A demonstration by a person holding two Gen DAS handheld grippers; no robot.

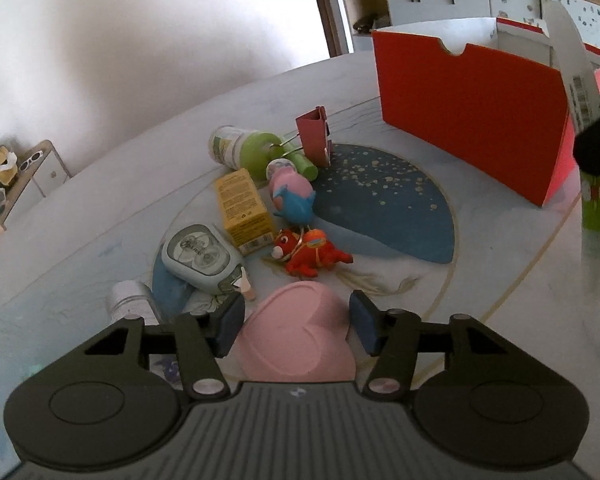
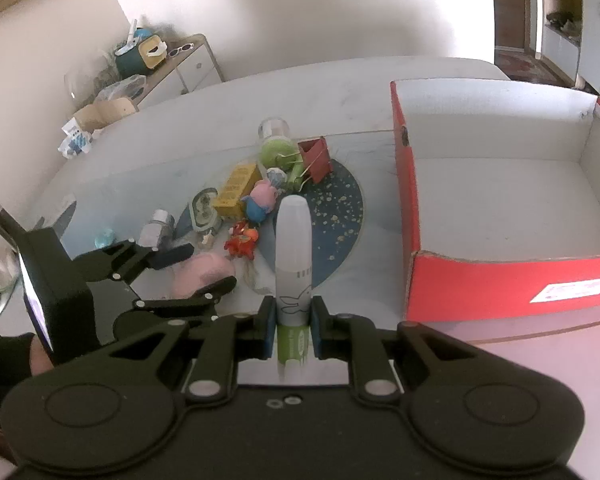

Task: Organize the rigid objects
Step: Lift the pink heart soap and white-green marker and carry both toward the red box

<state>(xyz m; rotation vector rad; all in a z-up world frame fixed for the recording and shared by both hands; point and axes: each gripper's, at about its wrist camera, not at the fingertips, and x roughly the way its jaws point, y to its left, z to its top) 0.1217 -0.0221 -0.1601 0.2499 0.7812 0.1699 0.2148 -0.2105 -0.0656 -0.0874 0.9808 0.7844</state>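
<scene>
Your red box stands open on the bench, right of the clutter. Your left gripper straddles the pink heart case, jaws apart. Your right gripper is clamped on the green-and-white tube.

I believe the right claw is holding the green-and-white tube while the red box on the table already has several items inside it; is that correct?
Not quite. The right claw is shut on the green-and-white tube, but the red box holds nothing in the part visible: the right wrist view shows only its bare white interior. The other items still lie in a cluster on the table.
</scene>
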